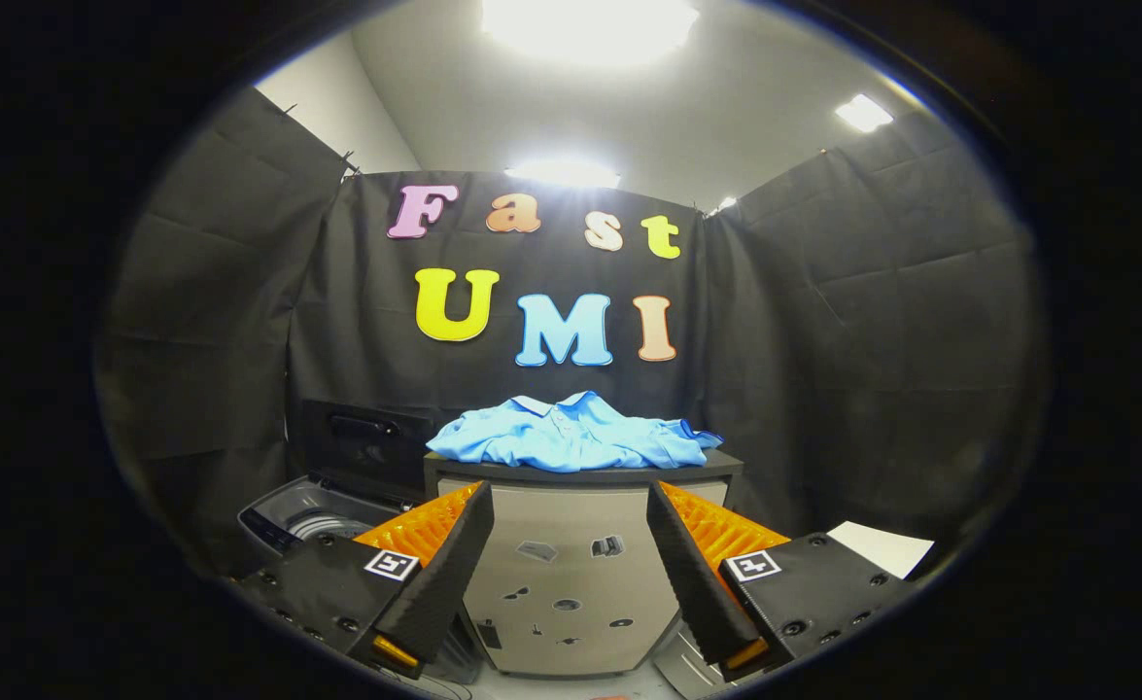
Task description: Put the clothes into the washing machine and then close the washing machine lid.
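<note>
A light blue shirt [571,435] lies crumpled on the dark top of a beige cabinet [571,583], beyond and above my fingers. To the cabinet's left stands the washing machine [303,515], its dark lid [362,447] raised upright behind the drum opening. My gripper [571,510] is open, its two fingers spread wide with only the cabinet's front seen between them. Nothing is held.
Black cloth walls close the booth on three sides. The cabinet's front carries several small stickers. A white sheet [882,546] lies low to the right of the cabinet, past the right finger.
</note>
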`<state>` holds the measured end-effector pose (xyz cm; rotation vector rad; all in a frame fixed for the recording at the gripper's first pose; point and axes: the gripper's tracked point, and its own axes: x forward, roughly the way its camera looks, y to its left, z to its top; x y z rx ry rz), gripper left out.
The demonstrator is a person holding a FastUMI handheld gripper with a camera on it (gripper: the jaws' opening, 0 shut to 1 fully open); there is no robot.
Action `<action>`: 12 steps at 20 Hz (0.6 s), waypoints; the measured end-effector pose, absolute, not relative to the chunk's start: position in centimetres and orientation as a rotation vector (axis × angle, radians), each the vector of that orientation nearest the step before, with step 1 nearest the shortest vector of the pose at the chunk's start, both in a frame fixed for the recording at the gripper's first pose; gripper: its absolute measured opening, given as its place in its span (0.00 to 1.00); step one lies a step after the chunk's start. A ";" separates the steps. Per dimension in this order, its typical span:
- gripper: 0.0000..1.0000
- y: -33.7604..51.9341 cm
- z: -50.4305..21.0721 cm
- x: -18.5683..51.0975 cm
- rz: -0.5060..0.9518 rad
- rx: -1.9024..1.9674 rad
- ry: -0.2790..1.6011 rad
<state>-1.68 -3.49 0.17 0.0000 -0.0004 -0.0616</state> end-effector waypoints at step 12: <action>0.98 -6.6 1.2 -1.5 -0.111 -0.011 -0.017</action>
